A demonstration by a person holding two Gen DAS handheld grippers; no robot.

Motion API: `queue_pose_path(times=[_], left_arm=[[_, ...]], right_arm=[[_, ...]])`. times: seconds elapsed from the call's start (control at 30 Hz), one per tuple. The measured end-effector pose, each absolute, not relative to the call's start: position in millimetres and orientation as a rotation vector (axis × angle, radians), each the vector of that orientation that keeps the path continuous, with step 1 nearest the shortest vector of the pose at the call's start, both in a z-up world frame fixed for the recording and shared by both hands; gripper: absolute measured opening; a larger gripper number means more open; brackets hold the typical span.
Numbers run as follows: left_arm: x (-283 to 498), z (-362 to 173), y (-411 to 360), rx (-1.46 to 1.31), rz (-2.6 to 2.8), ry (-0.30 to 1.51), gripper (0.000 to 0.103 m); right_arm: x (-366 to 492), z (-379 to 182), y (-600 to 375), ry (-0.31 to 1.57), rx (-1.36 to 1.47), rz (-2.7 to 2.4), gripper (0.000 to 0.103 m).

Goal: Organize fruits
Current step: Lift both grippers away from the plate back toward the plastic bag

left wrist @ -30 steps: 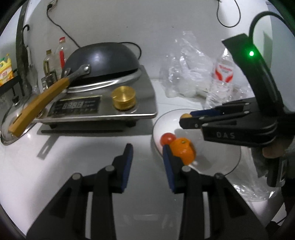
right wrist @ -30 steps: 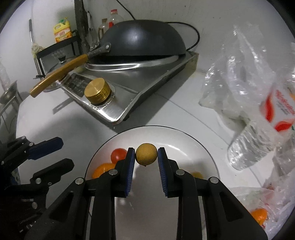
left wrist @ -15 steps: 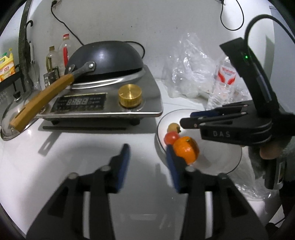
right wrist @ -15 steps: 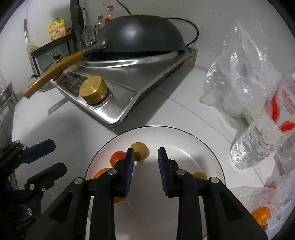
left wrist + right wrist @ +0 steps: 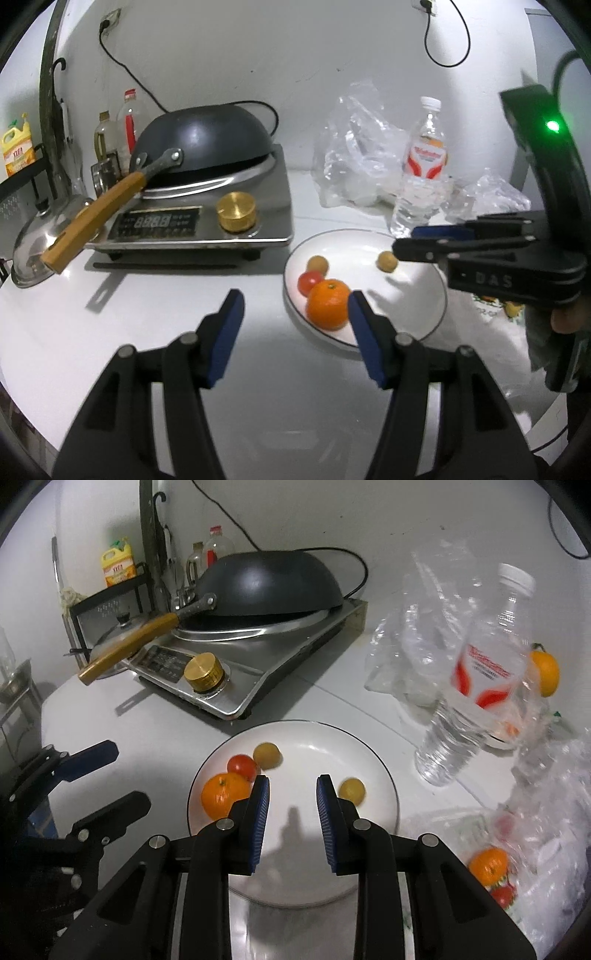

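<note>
Four fruits are seen on the round white plate with a thin dark rim (image 5: 384, 775): a large orange mandarin (image 5: 221, 797) at its near-left edge, a small red tomato (image 5: 242, 767) touching it, a small tan round fruit (image 5: 266, 755) just behind the tomato, and a second small tan round fruit (image 5: 352, 789) apart on the right side. More oranges are visible in the clear plastic bag (image 5: 491, 864) to the right of the plate.

Right gripper (image 5: 291, 794) is held above the plate, jaws spread, nothing between them. Left gripper (image 5: 295, 314) is held over the counter left of the plate, jaws wide apart, empty.

The plate is set on a white countertop (image 5: 147, 332) against a white wall. Behind it: a stainless induction cooker with a brass knob (image 5: 236, 212), a black wok with a wooden handle (image 5: 207, 140) upside down on top. A clear water bottle with a red-and-white label (image 5: 424, 166) stands right of the cooker; label text not legible. "DAS" is read on the right gripper body in the left wrist view. A yellow jug (image 5: 116, 566) sits on a rack at far left.
</note>
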State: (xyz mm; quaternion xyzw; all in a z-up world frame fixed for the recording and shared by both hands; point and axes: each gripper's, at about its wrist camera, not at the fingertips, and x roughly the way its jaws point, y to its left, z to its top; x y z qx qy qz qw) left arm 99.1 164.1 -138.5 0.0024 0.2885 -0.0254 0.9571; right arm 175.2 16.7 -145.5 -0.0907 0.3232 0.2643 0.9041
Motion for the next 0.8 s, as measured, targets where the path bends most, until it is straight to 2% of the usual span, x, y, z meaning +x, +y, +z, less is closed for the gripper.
queue_pose_path(times=[0.8], left_arm=[[79,-124,68,0.100,-0.149,0.591,0.063]], right_arm=[[117,-152,-102,0.626,-0.103,0.447,0.028]])
